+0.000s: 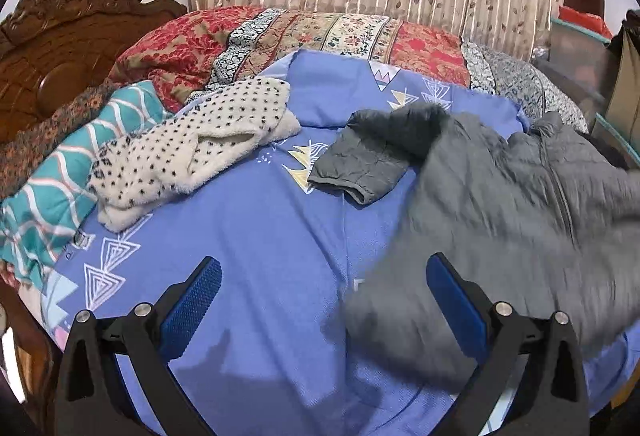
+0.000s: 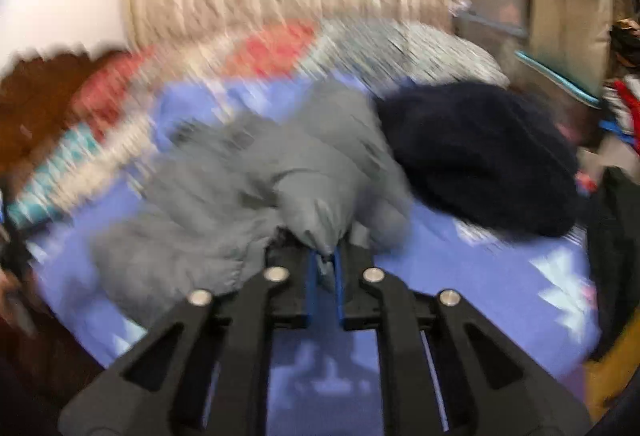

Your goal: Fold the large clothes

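A grey quilted jacket [image 1: 500, 196] lies spread on the blue bedsheet [image 1: 256, 236], one sleeve [image 1: 360, 164] reaching left. My left gripper [image 1: 324, 276] is open and empty above the sheet, its right finger beside the jacket's blurred lower edge. In the right wrist view my right gripper [image 2: 325, 256] is shut on a fold of the grey jacket [image 2: 240, 188] and holds it lifted; that view is motion-blurred.
A cream spotted fleece garment [image 1: 192, 148] lies at left on the sheet beside a teal patterned cloth [image 1: 60, 184]. A dark navy garment [image 2: 488, 160] lies right of the jacket. A red patterned quilt [image 1: 280, 40], wooden headboard [image 1: 60, 48], curtain and storage boxes [image 1: 576, 48] lie behind.
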The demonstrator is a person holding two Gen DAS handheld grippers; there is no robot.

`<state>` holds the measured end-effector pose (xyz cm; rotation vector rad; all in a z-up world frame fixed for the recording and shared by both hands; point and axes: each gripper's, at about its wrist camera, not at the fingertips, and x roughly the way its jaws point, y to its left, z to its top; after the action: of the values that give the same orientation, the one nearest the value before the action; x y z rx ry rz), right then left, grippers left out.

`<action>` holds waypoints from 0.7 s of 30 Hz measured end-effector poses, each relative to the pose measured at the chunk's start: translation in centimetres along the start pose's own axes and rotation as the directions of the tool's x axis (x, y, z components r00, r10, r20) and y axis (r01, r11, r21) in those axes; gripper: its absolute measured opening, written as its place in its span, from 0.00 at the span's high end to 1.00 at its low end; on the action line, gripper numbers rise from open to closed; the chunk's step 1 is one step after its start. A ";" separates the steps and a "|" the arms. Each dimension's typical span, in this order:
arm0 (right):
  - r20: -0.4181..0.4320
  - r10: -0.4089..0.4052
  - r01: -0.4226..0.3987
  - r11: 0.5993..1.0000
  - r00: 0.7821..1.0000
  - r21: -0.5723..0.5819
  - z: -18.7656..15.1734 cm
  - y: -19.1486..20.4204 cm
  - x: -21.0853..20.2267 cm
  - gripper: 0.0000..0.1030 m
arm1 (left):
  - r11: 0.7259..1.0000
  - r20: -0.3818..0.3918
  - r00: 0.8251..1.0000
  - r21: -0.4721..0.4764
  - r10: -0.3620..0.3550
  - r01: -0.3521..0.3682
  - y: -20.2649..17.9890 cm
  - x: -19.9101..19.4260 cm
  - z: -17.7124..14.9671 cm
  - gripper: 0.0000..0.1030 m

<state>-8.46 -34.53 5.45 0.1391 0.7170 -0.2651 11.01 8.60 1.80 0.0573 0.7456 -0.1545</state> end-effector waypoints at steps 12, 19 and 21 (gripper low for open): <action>-0.062 -0.118 0.132 0.931 0.991 0.340 -3.8 -10.5 1.6 0.30 | 0.989 -0.389 0.909 -0.029 -0.148 0.148 -4.5 11.5 -0.8 -0.10; 0.037 0.183 -0.179 0.873 0.982 0.453 2.0 -9.5 5.8 0.29 | 0.961 -0.490 0.829 -0.072 -0.268 0.268 -5.1 11.1 -5.3 0.57; -0.045 0.231 -0.194 0.894 0.972 0.404 2.2 -6.8 9.2 0.31 | 0.956 -0.491 0.825 -0.064 -0.280 0.287 -4.3 8.8 -6.4 0.63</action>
<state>-2.32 -43.31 0.73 0.6190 0.7252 -0.1922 12.43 3.93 -8.87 -0.0047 1.2713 -0.4424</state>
